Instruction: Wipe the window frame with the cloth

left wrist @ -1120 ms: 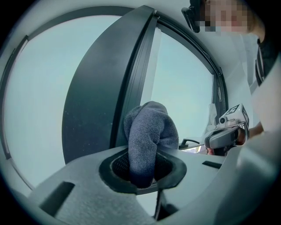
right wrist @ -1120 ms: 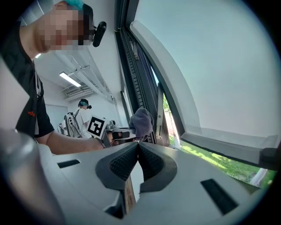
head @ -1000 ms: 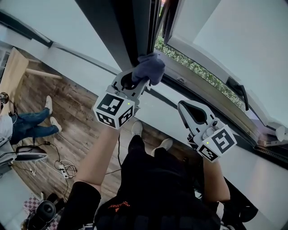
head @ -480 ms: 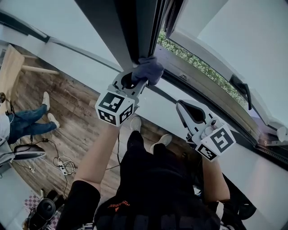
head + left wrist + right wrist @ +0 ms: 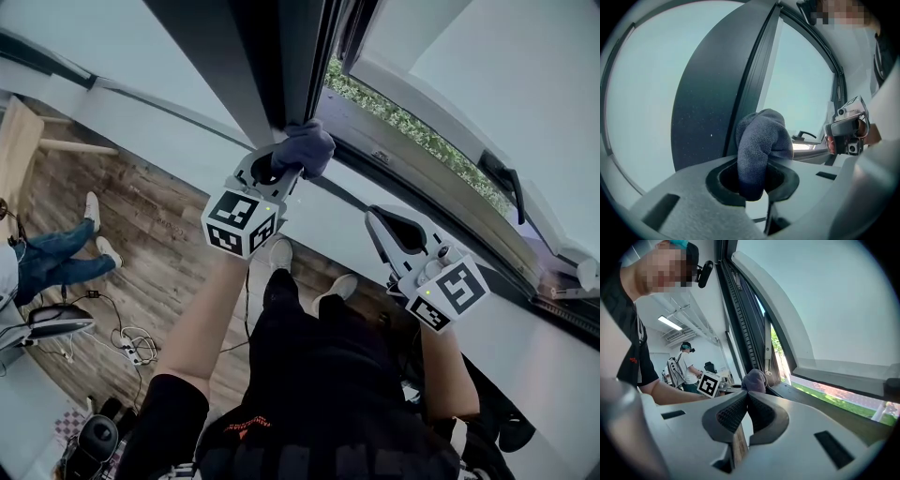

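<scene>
- The blue-grey cloth point(image 5: 305, 148) is bunched in the left claw point(image 5: 284, 172), whose jaws pinch its lower end. The free wad presses against the foot of the dark upright of the window frame point(image 5: 281, 56), just beside the open sash gap.
- Only a narrow tail of cloth sits between those jaws. In my judgement a hard drag along the frame could pull it loose and drop it to the wooden floor point(image 5: 141, 244) below.
- The wad is small and rounded, so it may skim the flat face and miss the groove beside it.
- The right claw point(image 5: 377, 220) hangs well apart from the cloth, jaws pressed together on nothing. A careless swing could knock it against the frame's lower rail.
- No writing can be read. The marker cubes point(image 5: 242, 225) carry only black-and-white square patterns, and an orange mark on the black shirt point(image 5: 246, 427) is too small to read.
</scene>
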`<state>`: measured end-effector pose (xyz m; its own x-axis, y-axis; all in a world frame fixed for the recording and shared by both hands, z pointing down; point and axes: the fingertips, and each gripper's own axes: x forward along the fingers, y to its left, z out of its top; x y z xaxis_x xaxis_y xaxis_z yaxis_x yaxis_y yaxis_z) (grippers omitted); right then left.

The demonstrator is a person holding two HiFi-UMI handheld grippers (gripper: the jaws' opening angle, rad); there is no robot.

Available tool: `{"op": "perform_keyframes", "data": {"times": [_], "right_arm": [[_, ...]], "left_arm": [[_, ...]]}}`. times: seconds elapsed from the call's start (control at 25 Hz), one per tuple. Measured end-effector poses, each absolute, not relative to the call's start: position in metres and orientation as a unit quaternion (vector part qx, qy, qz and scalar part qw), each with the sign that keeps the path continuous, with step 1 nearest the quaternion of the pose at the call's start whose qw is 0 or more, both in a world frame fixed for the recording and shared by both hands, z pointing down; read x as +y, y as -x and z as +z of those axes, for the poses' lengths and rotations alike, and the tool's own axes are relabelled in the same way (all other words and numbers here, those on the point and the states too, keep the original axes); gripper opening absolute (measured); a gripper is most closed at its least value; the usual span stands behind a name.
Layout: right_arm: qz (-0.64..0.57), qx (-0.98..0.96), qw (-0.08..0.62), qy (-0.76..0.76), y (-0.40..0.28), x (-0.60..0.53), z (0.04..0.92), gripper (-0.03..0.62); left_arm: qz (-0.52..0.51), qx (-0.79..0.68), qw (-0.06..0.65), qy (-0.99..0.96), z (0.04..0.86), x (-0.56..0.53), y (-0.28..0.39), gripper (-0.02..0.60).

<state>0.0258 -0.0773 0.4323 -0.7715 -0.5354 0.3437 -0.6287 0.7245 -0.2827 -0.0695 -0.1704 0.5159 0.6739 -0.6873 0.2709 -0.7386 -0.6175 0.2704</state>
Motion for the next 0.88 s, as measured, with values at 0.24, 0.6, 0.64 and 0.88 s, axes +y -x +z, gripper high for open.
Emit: {"op": "perform_keyframes", "data": {"times": [0.24, 0.6, 0.64, 0.88], "right_arm": [[0.194, -0.919, 0.121, -0.323, -0.030, -0.077, 0.433, 0.005], [0.185, -0.918, 0.115, -0.332, -0.038, -0.072, 0.425, 0.005], [0.184, -0.918, 0.113, -0.334, -0.040, -0.072, 0.423, 0.005], [0.174, -0.917, 0.102, -0.344, -0.047, -0.068, 0.410, 0.005]], "left_arm": [[0.083, -0.394, 0.188, -0.896, 0.530, -0.167, 0.071, 0.066], [0.082, -0.370, 0.170, -0.910, 0.522, -0.149, 0.066, 0.066], [0.081, -0.367, 0.166, -0.912, 0.520, -0.147, 0.065, 0.066], [0.073, -0.358, 0.145, -0.920, 0.494, -0.137, 0.063, 0.066]]}}
